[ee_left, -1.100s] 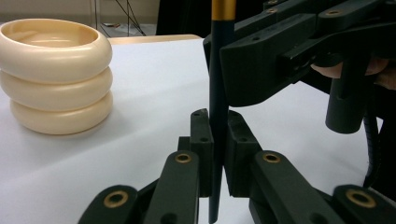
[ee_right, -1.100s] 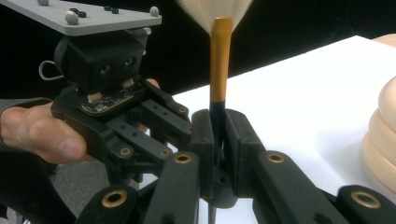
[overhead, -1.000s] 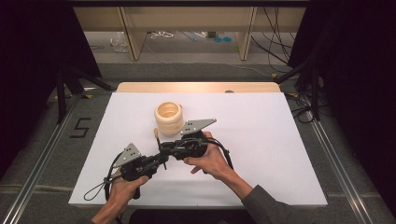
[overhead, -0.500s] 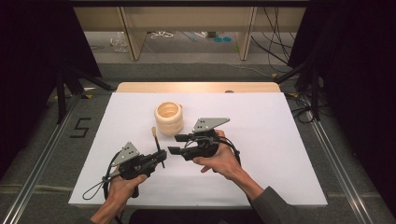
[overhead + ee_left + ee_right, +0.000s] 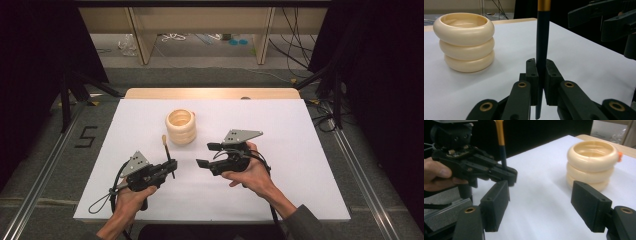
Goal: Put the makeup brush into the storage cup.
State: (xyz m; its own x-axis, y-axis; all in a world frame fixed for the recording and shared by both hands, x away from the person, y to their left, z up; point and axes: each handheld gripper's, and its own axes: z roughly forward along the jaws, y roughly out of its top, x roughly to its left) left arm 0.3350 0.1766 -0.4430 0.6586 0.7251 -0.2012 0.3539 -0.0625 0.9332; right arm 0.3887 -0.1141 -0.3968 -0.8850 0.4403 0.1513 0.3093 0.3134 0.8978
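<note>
Nearest the person's edge of the white table (image 5: 300,150): left gripper (image 5: 169,167), jaws clamped on a dark-handled brush (image 5: 167,155) standing upright, gold ferrule and pale tip uppermost, short of the ridged cream holder (image 5: 181,127). Beside it, to its right and apart: right gripper (image 5: 206,155), jaws just been opening, now wide, nothing between them, pointing toward the brush. Beyond both, mid-table: the holder, upright, three stacked rings, open top.

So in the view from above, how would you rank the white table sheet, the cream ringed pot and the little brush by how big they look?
1. White sheet, by far the largest.
2. Cream ringed pot.
3. Brush, a thin stick clamped upright in the left gripper; about as long as the pot is wide, but much slimmer.
</note>
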